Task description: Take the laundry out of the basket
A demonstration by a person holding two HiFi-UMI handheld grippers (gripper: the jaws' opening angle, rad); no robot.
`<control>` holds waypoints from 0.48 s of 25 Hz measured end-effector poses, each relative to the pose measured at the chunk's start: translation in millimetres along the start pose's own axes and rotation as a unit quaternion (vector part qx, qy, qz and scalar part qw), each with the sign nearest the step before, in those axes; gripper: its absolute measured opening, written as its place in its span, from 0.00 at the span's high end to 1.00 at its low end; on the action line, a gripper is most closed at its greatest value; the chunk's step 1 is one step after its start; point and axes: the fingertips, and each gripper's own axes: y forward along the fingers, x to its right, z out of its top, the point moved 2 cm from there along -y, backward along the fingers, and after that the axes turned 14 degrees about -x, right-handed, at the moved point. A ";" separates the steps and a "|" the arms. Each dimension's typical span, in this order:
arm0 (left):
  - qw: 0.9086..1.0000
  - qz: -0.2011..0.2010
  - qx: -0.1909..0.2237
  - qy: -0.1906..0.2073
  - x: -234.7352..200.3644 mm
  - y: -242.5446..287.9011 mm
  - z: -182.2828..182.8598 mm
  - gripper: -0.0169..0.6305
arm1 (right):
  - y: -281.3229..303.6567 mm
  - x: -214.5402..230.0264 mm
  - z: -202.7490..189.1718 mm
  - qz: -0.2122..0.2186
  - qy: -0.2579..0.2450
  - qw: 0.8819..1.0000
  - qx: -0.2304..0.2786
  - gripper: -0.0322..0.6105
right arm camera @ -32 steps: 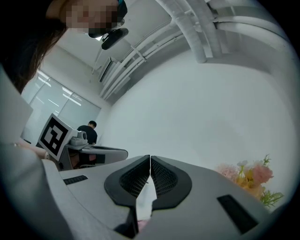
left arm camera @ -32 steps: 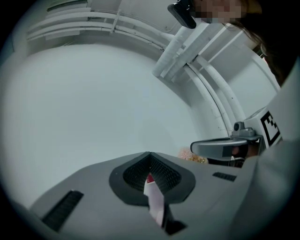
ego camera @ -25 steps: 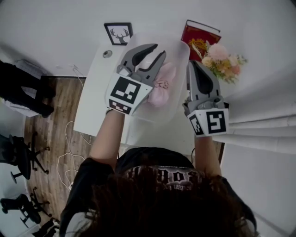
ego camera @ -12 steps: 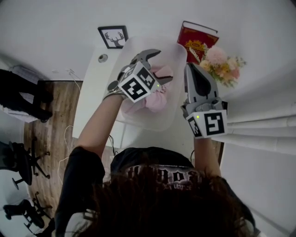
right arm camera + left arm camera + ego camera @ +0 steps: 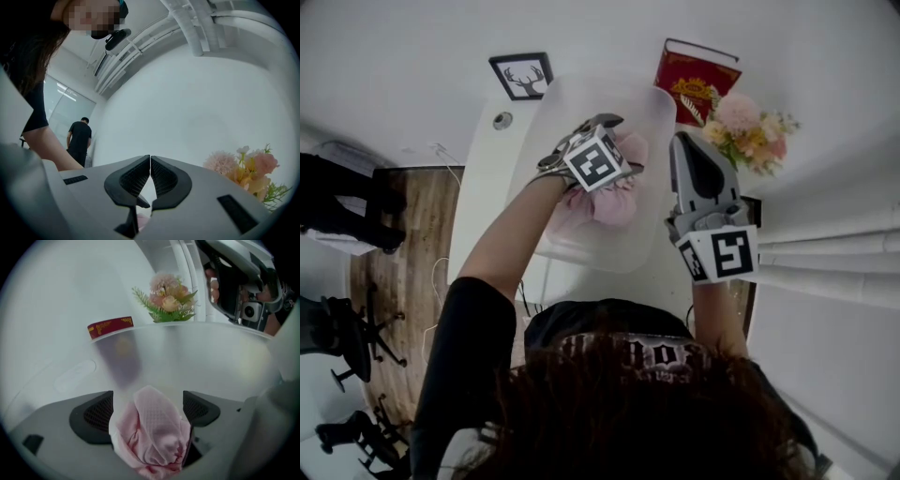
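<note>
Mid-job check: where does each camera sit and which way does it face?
Head view: on the person's head, facing steeply down at the basket; hair, left arm, right arm, left tongs, right tongs show.
Left gripper view: on the left tongs, looking into the basket; its jaws have just been opening, pink laundry between them.
Right gripper view: on the right tongs, facing slightly upward at the wall; jaws shut, left arm at left.
Shared: flowers show in all three.

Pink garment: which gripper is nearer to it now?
Left. The left gripper is in the basket, jaws just opening with the pink garment between them; the shut right gripper sits outside its right side.
</note>
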 end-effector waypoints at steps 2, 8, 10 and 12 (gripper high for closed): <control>1.000 -0.010 -0.014 -0.010 0.7 13.0 -6.3 0.27 | 0.0 1.4 -0.2 -0.002 0.000 1.000 0.000 0.91; 0.998 -0.015 -0.059 -0.007 -3.6 36.6 -18.7 0.26 | 1.2 3.9 -1.9 -0.006 -0.004 1.000 -0.005 0.91; 0.997 -0.019 -0.080 -0.007 -6.5 43.3 -24.7 0.25 | 1.9 1.4 -3.0 -0.003 -0.006 1.000 -0.007 0.91; 0.995 -0.027 -0.094 -0.014 -7.8 50.2 -29.8 0.24 | 2.7 -0.9 -4.2 0.000 -0.007 1.000 -0.010 0.91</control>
